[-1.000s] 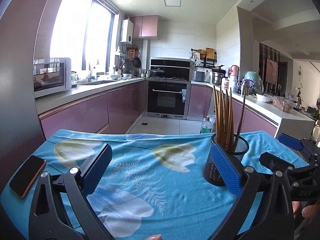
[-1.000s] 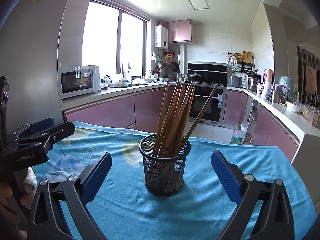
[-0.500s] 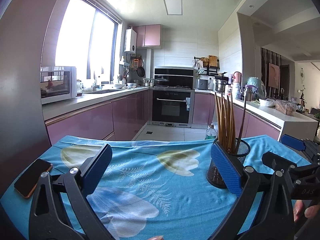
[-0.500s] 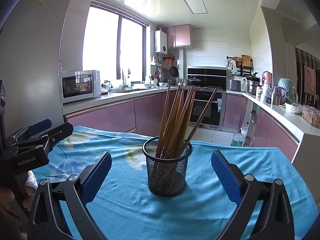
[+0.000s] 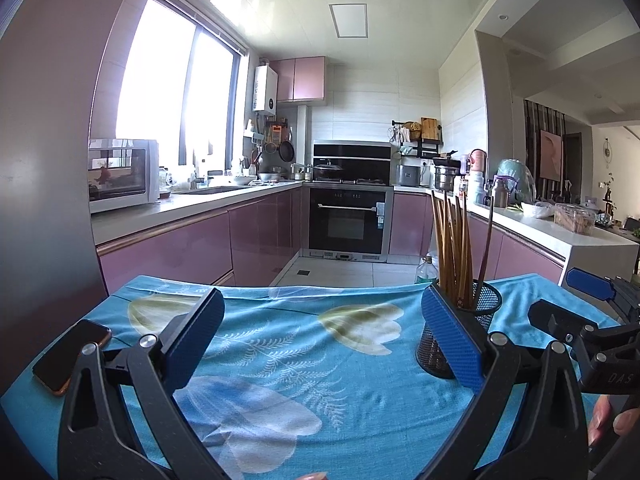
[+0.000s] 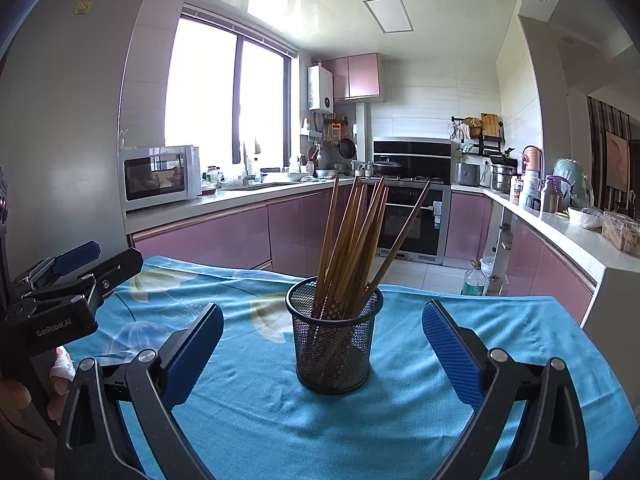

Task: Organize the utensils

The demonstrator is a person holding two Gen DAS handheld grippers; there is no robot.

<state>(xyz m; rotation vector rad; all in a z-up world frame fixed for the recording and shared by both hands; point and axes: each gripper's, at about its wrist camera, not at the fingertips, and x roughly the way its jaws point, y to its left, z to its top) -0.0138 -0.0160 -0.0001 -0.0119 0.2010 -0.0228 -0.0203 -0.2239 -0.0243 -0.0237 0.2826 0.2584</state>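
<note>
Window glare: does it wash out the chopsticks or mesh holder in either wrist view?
Right wrist: window blown out, but chopsticks and mesh holder sharp and evenly lit. Left wrist: window equally blown out, holder clear but partly hidden behind a blue finger pad; edges bend strongly.

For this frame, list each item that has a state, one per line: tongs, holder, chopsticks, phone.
left tongs: open, empty, above the cloth
right tongs: open, empty, facing the holder
mesh holder: upright on the blue tablecloth
chopsticks: standing in the holder, leaning
phone: flat, screen dark
</note>
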